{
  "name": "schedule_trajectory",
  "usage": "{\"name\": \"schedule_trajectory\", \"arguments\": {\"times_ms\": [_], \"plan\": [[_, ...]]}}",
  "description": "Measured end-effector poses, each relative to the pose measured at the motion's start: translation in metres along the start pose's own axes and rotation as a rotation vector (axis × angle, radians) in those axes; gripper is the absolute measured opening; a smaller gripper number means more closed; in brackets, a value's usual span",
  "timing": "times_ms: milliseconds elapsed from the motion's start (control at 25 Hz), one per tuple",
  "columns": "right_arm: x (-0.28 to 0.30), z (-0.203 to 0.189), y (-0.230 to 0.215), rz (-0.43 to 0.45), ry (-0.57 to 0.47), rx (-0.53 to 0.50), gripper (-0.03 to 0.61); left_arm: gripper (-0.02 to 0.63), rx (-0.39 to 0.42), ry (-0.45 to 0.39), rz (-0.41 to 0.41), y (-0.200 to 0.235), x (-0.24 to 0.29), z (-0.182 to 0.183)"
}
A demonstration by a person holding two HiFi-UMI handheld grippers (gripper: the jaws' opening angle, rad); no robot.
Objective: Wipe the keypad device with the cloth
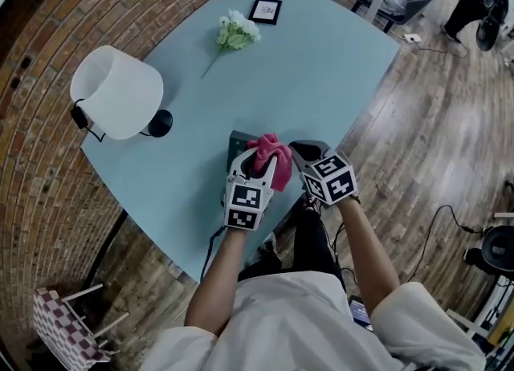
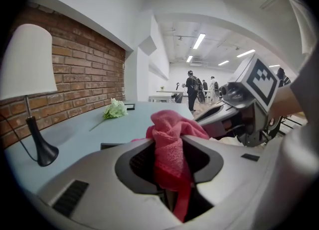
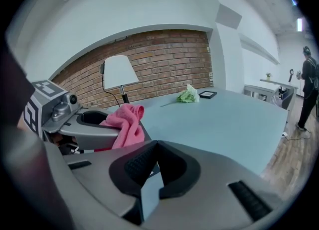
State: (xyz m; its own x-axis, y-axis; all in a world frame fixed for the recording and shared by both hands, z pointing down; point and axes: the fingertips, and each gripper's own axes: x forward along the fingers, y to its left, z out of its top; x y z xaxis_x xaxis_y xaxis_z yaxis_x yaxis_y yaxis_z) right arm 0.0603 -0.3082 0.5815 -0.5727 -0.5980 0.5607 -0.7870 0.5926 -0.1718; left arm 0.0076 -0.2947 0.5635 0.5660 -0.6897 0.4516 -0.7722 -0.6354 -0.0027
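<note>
A pink cloth [image 1: 270, 152] is bunched between the jaws of my left gripper [image 1: 261, 165], which is shut on it. In the left gripper view the cloth [image 2: 172, 139] fills the gap between the jaws and stands up above them. Under it lies the dark grey keypad device [image 1: 238, 142], near the table's front edge and mostly hidden by the cloth and gripper; one corner [image 2: 110, 146] shows. My right gripper [image 1: 305, 152] hovers just right of the cloth, its jaws closed tip to tip with nothing in them [image 3: 157, 148].
A white-shaded lamp [image 1: 119, 92] stands at the table's left edge. A pale green flower [image 1: 235, 32] and a small picture frame [image 1: 266, 10] lie at the far side. The light blue table [image 1: 321, 80] ends near my body. People stand far off in the room.
</note>
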Motion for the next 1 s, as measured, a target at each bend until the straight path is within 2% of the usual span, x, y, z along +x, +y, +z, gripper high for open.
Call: {"name": "schedule_trajectory", "arguments": {"times_ms": [400,600,1000], "plan": [[0.004,0.013,-0.002,-0.02,-0.016,-0.026,0.023,0.167,-0.007,0.117,-0.012,-0.009,-0.014,-0.06],[0.008,0.015,-0.003,-0.039,-0.016,-0.03,0.023,0.167,0.049,0.161,-0.03,-0.012,-0.018,-0.076],[0.008,0.012,-0.005,-0.062,-0.005,-0.034,0.023,0.167,0.068,0.234,-0.06,-0.015,-0.027,-0.103]]}}
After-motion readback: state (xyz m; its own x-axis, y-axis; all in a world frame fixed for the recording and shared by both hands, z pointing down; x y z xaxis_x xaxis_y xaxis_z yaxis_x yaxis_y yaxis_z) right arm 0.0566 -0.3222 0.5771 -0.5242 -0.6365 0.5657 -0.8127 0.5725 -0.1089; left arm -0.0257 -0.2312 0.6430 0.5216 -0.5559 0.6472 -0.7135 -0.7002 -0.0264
